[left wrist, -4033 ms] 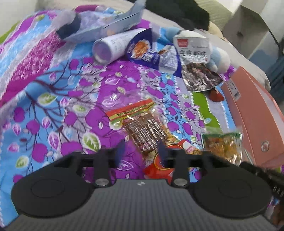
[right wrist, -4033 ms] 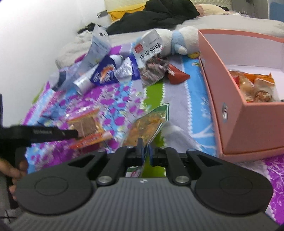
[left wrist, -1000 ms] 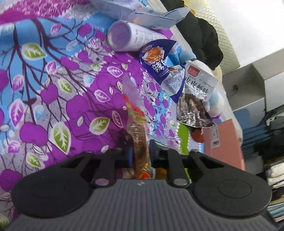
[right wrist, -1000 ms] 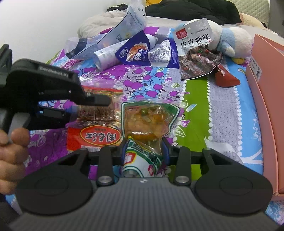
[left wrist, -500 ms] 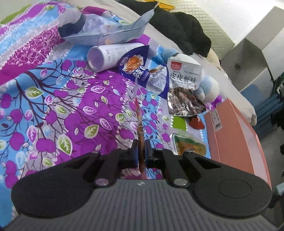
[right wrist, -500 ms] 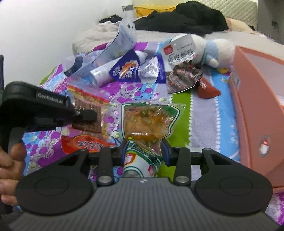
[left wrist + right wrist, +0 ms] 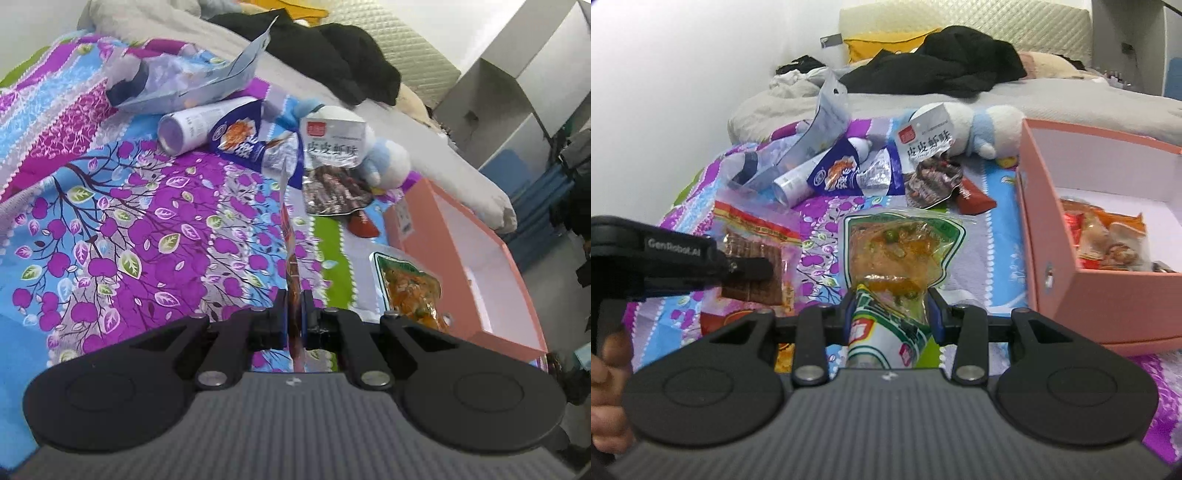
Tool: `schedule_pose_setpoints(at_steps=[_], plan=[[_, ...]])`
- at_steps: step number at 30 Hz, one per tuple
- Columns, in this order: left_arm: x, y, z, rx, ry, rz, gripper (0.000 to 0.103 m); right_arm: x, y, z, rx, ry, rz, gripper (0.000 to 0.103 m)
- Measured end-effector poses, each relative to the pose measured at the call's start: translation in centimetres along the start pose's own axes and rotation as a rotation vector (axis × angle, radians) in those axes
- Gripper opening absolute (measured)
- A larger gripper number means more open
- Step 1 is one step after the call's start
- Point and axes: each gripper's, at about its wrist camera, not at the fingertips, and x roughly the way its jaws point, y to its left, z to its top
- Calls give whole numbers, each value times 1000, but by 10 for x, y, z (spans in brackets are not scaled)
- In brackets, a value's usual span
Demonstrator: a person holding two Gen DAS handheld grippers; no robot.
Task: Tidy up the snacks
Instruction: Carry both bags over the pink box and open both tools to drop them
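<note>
My left gripper [image 7: 293, 317] is shut on a clear packet of brown dried-tofu strips [image 7: 290, 254], seen edge-on and lifted above the bedspread; the same packet [image 7: 753, 258] shows flat in the right wrist view, held by the left gripper [image 7: 764, 271]. My right gripper [image 7: 890, 314] is shut on a green-edged packet of orange pickled vegetables [image 7: 897, 243], also seen in the left wrist view [image 7: 410, 284]. The pink box [image 7: 1100, 291] stands at the right with several snacks inside; its wall shows in the left wrist view [image 7: 476, 266].
On the floral bedspread [image 7: 122, 229] at the back lie a white tube [image 7: 195, 125], a blue snack bag [image 7: 243, 144], a white-and-dark snack bag [image 7: 931, 162], a small red packet [image 7: 975, 199], a clear-blue pouch [image 7: 827, 114] and a plush toy [image 7: 990, 125]. Black clothes [image 7: 942, 74] lie behind.
Both grippers have lifted their packets higher and swung toward the pink box, whose inside now shows. Four seconds ago the left gripper was open over the tofu packet.
</note>
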Motion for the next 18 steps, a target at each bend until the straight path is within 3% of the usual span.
schedule_pose_setpoints(at_steps=[18], plan=[[-59, -87, -7, 96, -11, -97, 7, -92, -22, 11, 29, -75, -48, 41]])
